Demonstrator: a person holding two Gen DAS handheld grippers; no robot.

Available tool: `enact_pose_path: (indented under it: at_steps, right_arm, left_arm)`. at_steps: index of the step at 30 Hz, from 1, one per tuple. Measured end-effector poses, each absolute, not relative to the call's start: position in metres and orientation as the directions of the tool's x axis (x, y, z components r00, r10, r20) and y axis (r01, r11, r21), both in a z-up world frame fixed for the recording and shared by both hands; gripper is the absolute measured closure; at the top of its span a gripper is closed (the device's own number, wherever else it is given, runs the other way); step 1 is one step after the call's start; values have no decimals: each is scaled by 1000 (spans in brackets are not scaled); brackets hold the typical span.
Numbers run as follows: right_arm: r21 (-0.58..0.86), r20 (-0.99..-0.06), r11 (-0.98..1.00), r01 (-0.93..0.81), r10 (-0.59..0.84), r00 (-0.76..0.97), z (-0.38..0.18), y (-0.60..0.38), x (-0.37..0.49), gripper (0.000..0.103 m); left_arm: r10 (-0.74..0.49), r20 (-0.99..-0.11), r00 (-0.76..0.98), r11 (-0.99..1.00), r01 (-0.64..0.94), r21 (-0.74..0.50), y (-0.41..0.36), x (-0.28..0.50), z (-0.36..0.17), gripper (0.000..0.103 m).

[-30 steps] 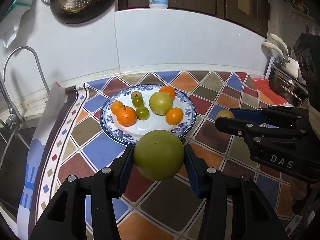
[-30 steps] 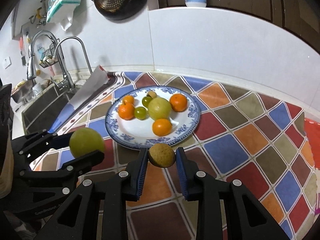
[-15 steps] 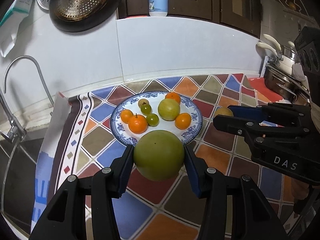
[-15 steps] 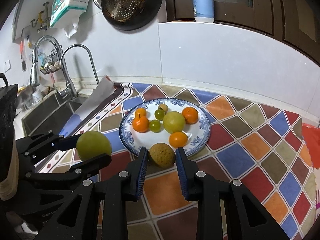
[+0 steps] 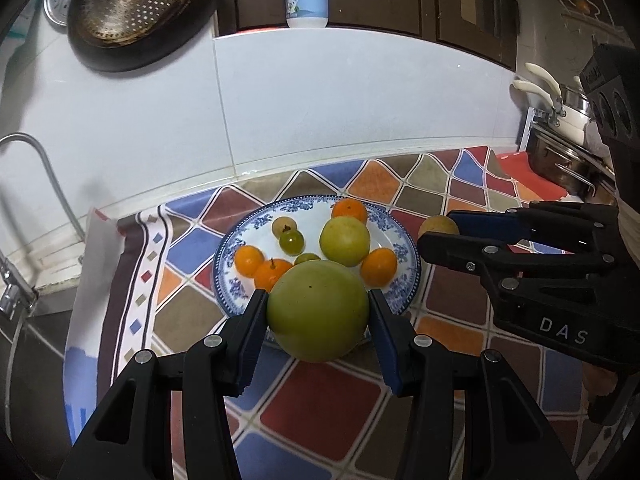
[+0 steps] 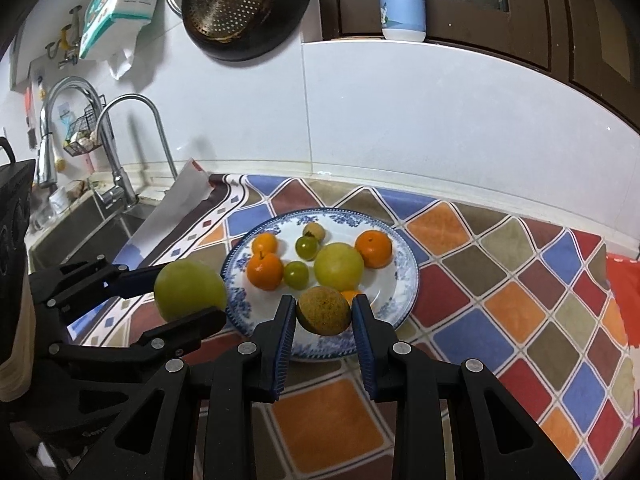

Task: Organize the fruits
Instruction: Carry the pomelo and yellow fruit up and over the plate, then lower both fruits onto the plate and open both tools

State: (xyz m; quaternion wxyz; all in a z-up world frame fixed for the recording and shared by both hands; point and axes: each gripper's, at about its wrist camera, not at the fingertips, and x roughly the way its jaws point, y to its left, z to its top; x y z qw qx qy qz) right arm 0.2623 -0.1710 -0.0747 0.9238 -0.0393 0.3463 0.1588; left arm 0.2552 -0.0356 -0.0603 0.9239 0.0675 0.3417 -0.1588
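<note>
Between the blue pads of the left gripper (image 5: 318, 312) a big green fruit (image 5: 318, 310) is sitting clamped, both pads pressing its sides, held up off the counter just over the near rim of the blue-patterned plate (image 5: 404, 240). Seen from the right wrist cam, that same green fruit (image 6: 190, 290) is hanging w/ the left gripper (image 6: 188, 292) at the plate's (image 6: 408, 276) near-left edge. The right gripper (image 6: 323, 312) is gripping a small brownish-yellow fruit (image 6: 323, 310), its pads nearly closed and pinching it from both sides, also over the near rim, to the right of the green one. From the left wrist cam the right gripper (image 5: 438, 226) is showing at the right w/ that small fruit (image 5: 438, 225) peeking past its tips, just beside the plate's right edge. On the plate are lying a yellow-green fruit (image 6: 339, 265) near the middle, an orange (image 6: 374, 249) at the far right, two more oranges (image 6: 264, 271) at the left, two small green fruits (image 6: 307, 247) in the centre, and a small tan fruit (image 6: 314, 231) at the far side; another orange is partly hidden behind the held brownish one. The plate is resting on a multicoloured diamond-pattern cloth (image 6: 500, 300) covering the counter. To the left a sink (image 6: 80, 236) w/ a curved tap (image 6: 132, 148) is showing; a colander in a dark pan (image 6: 240, 4) is hanging on the white tiled wall, and a white-blue bottle (image 6: 402, 0) is standing on the ledge above.
</note>
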Motion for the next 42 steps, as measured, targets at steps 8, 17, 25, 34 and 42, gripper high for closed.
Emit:
enact_pose_path:
  at_steps: [8, 17, 25, 34, 42]
  right_arm:
    - [36, -663, 951, -309, 254, 704, -83, -176, 281, 73]
    - [33, -687, 955, -293, 235, 688, -108, -188, 318, 73]
    - [46, -706, 954, -298, 242, 666, -125, -189, 337, 73]
    - [59, -730, 954, -295, 243, 639, -132, -190, 344, 73]
    - [60, -729, 954, -294, 243, 640, -130, -189, 345, 61]
  left_arm:
    - [-245, -673, 699, 937, 349, 22, -49, 282, -73, 54]
    - [-230, -705, 671, 937, 349, 26, -57, 301, -94, 54]
    - [-224, -718, 659, 933, 357, 37, -61, 308, -106, 54]
    - [-211, -735, 644, 932, 358, 46, -63, 313, -111, 54]
    - [-201, -688, 697, 937, 341, 71, -59, 305, -93, 47]
